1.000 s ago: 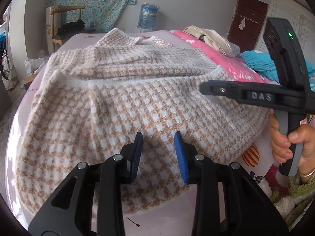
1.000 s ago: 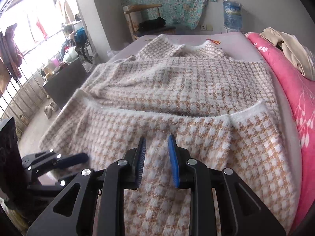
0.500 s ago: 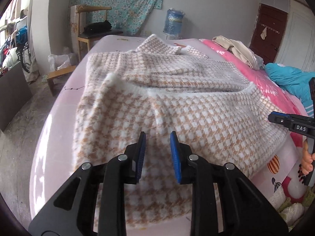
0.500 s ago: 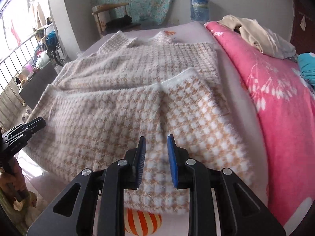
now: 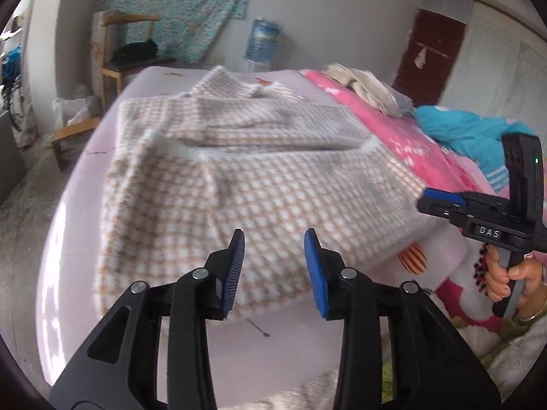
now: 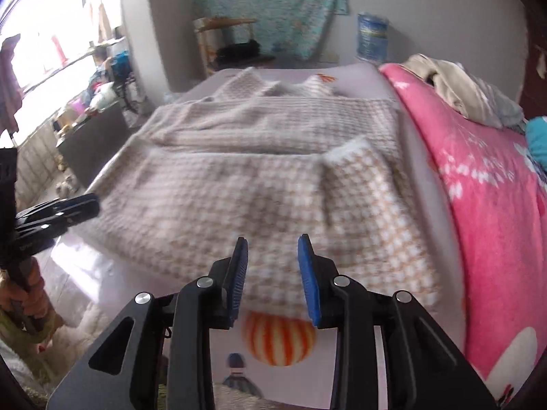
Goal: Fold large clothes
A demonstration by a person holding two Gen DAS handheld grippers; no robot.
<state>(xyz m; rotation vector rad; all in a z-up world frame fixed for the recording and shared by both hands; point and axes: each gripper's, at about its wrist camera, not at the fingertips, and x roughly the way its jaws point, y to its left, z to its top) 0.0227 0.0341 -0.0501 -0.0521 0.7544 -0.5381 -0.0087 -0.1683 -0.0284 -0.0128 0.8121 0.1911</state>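
Observation:
A large tan-and-white houndstooth garment [image 5: 259, 177] lies spread on the bed, its lower part folded up over the upper part; it also shows in the right wrist view [image 6: 259, 184]. My left gripper [image 5: 274, 266] is open and empty, just short of the garment's near edge. My right gripper [image 6: 272, 273] is open and empty over the near hem at the bed's edge. The right gripper also shows at the right of the left wrist view [image 5: 441, 198]. The left gripper also shows at the left of the right wrist view [image 6: 85, 205].
A pink floral blanket [image 6: 478, 184] covers the bed's right side, with beige clothes [image 6: 458, 85] and a blue garment [image 5: 471, 136] on it. A wooden chair [image 5: 126, 54] and a water jug [image 5: 261, 41] stand beyond the bed. The pale lilac sheet [image 5: 68, 239] shows at the left.
Both grippers have pulled back toward the near edge of the bed and their jaws have opened wider. The garment lies as before.

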